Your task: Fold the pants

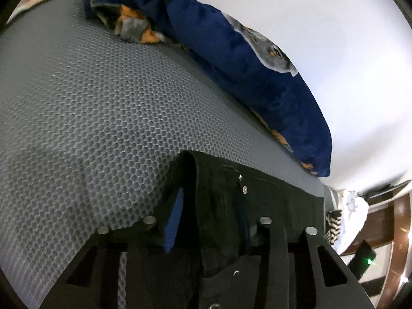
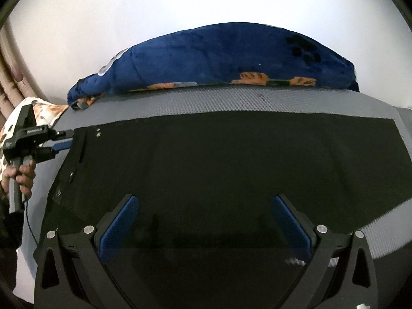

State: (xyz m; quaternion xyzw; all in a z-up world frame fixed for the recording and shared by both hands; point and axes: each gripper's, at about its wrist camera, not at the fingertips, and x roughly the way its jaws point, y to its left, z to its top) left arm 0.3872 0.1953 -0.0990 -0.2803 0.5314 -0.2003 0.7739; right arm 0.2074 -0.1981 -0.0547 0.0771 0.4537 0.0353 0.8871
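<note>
Lay flat on the grey honeycomb mat point(image 2: 231, 97), the black pants point(image 2: 231, 159), long axis running sideways across the right wrist view, waistband end toward the left gripper point(image 2: 63, 141). Reached in at that waistband corner, with the corner's raised fold between the blue pads point(image 1: 173, 221); narrowed about the cloth, though cannot tell whether already pressing. Hovered above the pants' near edge, the right gripper point(image 2: 206, 221), spread wide and holding nothing. Nearer the waistband: the left hand point(image 2: 22, 177); nearer the leg end: the right. Looked heavy and matte, a denim-like weave with small metal rivets point(image 1: 244, 189). Beyond the pants, against the white wall, sat a plush navy blanket point(image 2: 219, 56) with orange print.
</note>
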